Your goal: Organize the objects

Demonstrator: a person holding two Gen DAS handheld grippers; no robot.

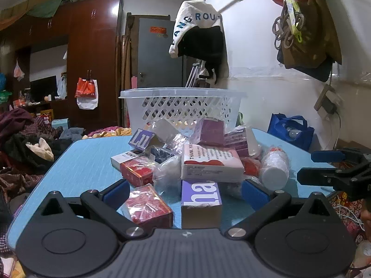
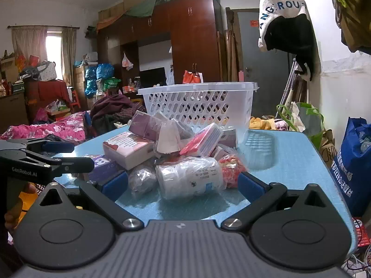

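The right gripper (image 2: pixel 183 184) has its fingers spread wide, grasping nothing, and the white bottle (image 2: pixel 191 177) lies on its side directly between them, long axis crosswise to the reach. It is plastic-wrapped and squat, at the pile's near edge on the blue worktop (image 2: pixel 289 153). The left gripper (image 1: pixel 185 191), likewise released, faces boxes. The white basket (image 2: pixel 199 104) stands behind the pile

Your left tongs (image 1: pixel 185 191) and right tongs (image 2: pixel 183 184) had black linkage arms, blue pads (image 2: pixel 114 183), silver screws, ribbed grey bodies. White "GenRobot.AI" marking showed on the left one.
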